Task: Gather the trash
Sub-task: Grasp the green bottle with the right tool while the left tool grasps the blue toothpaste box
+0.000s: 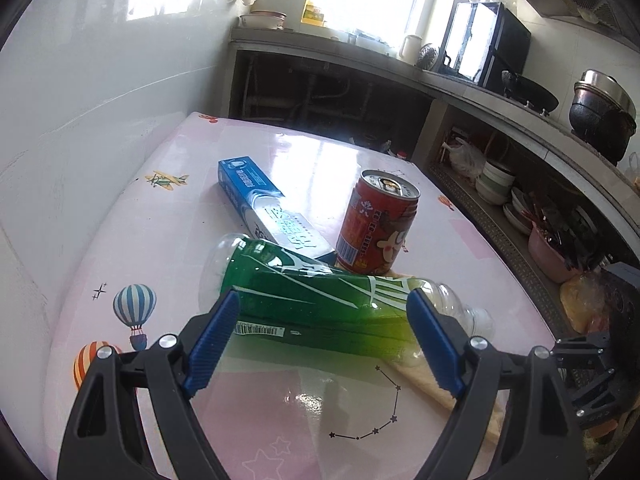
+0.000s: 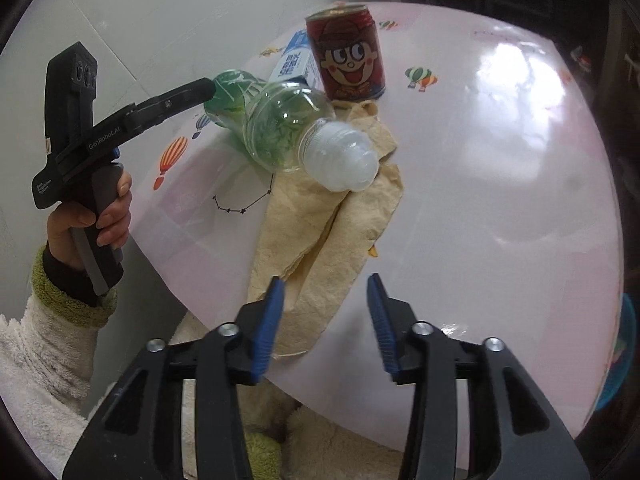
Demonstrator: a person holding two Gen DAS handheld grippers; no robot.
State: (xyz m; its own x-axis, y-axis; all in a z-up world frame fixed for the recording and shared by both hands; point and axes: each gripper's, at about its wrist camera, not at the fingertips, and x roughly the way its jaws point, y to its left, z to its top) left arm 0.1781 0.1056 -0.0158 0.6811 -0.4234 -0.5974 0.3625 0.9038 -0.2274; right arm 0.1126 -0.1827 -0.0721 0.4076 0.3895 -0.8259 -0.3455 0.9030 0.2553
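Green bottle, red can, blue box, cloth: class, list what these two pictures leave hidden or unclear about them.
- Green bottle: left wrist view, the left gripper fingers cover parts of it; contact unclear.
- Blue box: right wrist view, mostly behind the bottle and red can.
- Cloth: partly under the bottle; near end behind the right gripper.
- Can's print: too small to read.

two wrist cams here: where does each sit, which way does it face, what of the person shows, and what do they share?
Left wrist: on the left gripper, looking along its open fingers across the table at the green bottle, toward the kitchen counter; no body visible.
Right wrist: on the right gripper, angled down at the yellow cloth; shows the left hand and fleece sleeve.
Shared: bottle, red can, blue box, cloth, table.
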